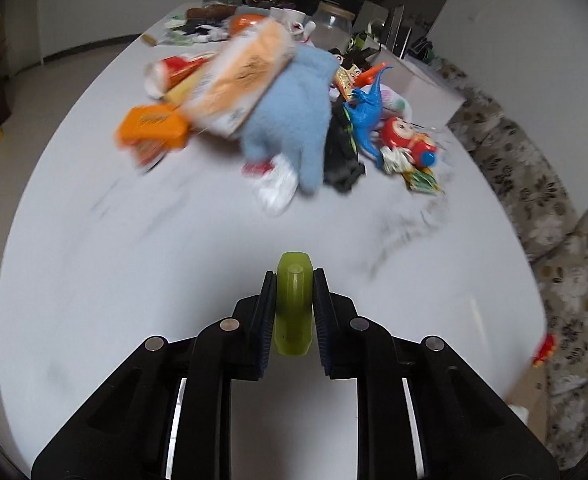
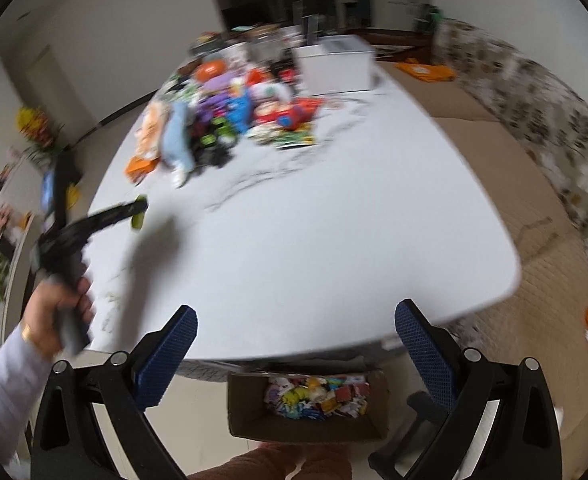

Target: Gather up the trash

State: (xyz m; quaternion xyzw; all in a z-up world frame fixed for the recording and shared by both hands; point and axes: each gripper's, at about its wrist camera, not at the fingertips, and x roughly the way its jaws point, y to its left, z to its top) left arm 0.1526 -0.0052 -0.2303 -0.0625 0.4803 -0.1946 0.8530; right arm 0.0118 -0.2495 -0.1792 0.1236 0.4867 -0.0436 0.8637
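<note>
Seemingly mid-carry: from the left wrist, the left gripper (image 1: 294,300) pinches a small yellow-green translucent plastic piece (image 1: 292,304) above the white marbled table (image 1: 133,260) — its identity is unclear. From the right wrist, the right gripper (image 2: 296,330) hangs spread and empty over the brown cardboard box of wrappers (image 2: 306,428), where the piece likely goes next; the far clutter is blurred.
</note>
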